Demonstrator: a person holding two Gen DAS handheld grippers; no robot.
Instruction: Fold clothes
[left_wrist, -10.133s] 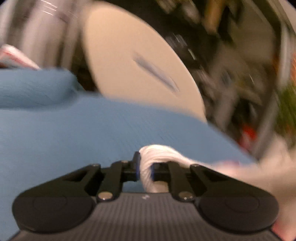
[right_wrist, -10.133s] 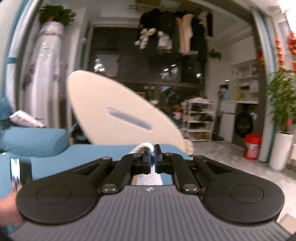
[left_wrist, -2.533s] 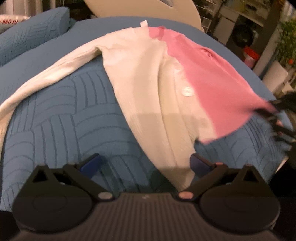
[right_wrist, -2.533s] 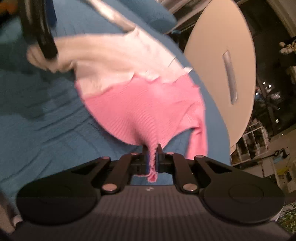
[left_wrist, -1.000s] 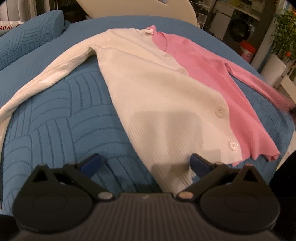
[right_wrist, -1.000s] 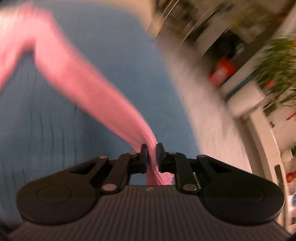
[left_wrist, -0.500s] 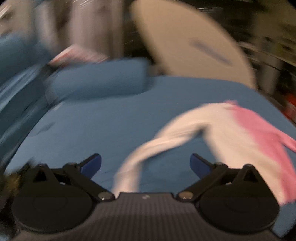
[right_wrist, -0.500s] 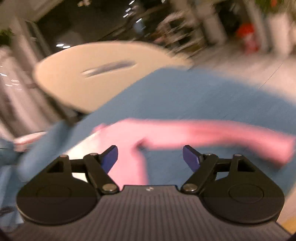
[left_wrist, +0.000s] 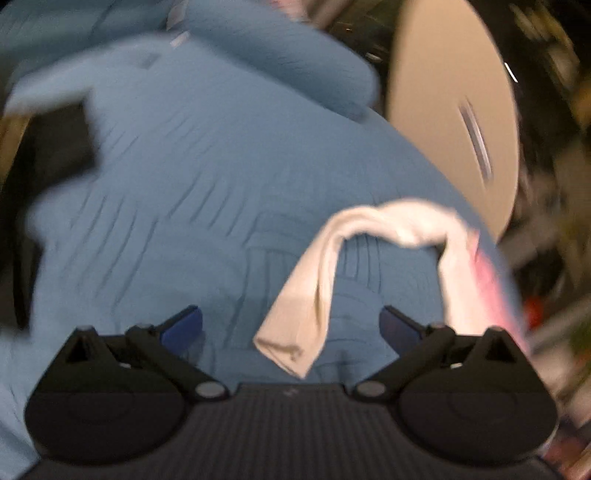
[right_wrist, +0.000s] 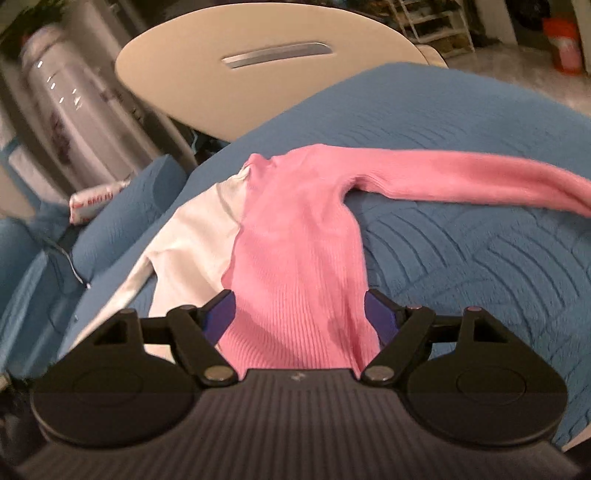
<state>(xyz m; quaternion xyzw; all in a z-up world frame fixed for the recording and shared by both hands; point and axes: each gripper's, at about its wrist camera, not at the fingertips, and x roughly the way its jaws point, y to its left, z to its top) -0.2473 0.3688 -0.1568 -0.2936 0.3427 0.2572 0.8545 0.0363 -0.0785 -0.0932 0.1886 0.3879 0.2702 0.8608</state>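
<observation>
**One cardigan spread on bed, both grippers free of it**

One garment is counted: a two-tone cardigan (right_wrist: 291, 236), half white, half pink, laid flat on a blue quilted bed cover (right_wrist: 480, 258). Two sleeves are seen: the pink sleeve (right_wrist: 461, 181) is stretched out to the right in the right wrist view, and the white sleeve (left_wrist: 314, 291) is laid toward the camera in the left wrist view, cuff end nearest the lens. One blue pillow (left_wrist: 295, 55) is seen at the bed's far side, and one beige oval board (right_wrist: 266, 74) with a single metal slot beyond the bed. No container is seen.

The cardigan's long axis is run from the neck, at the far end near the board, down to the hem, which is lost under the right gripper's body. The sleeves are set roughly crosswise to that axis.

The left gripper (left_wrist: 291, 325) is held above the bed with fingers wide apart and now closing; the white cuff is seen between them but is not pressed. That view is blurred. The right gripper (right_wrist: 299, 314) is held over the pink half, fingers spread wide; the pink fabric is framed between them, not gripped.
</observation>
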